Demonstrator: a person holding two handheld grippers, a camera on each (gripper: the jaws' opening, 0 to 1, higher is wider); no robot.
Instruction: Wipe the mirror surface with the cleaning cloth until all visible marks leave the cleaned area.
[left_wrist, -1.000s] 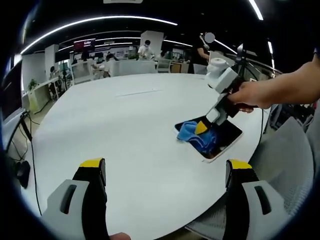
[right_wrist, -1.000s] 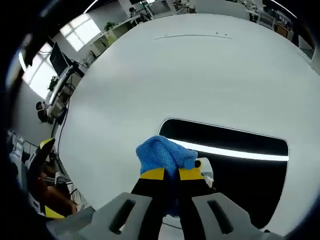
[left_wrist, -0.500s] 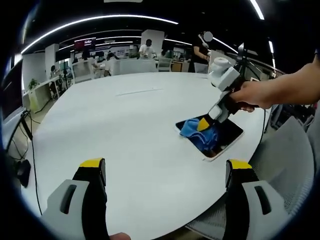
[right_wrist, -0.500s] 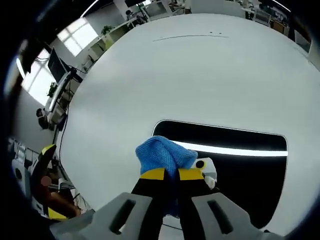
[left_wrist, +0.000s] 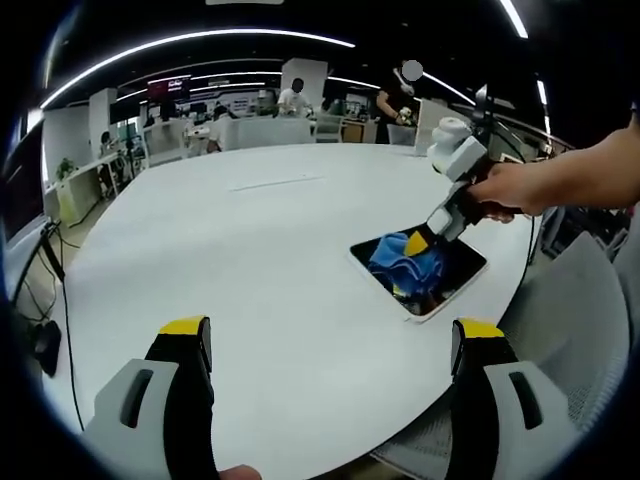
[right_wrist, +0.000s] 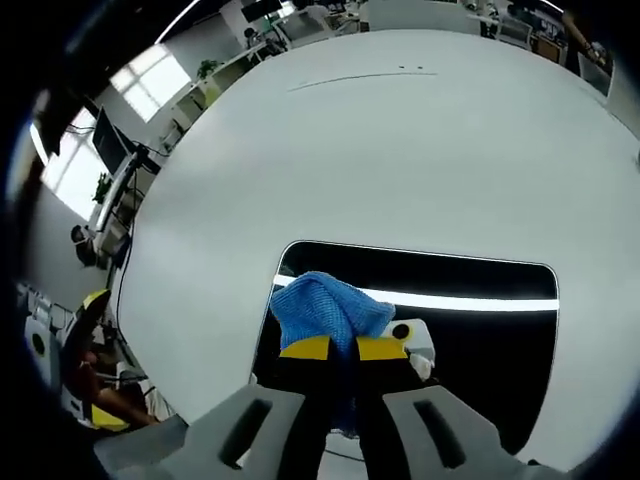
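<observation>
Now on the glass: the right tool (right_wrist: 333, 348), jaws clamped on the blue cleaning cloth (right_wrist: 325, 308), presses it onto the mirror (right_wrist: 480, 340), which lies on the white table (right_wrist: 400, 150) with its long axis running 3 to 9 o'clock. The left tool (left_wrist: 325, 345) waits wide open, well apart. Since a second ago the cloth has moved inward from the mirror's 9 o'clock edge.

Bright ceiling strip lights; glare streak on mirror (right_wrist: 470, 300); fisheye bending at edges; mostly sharp.
</observation>
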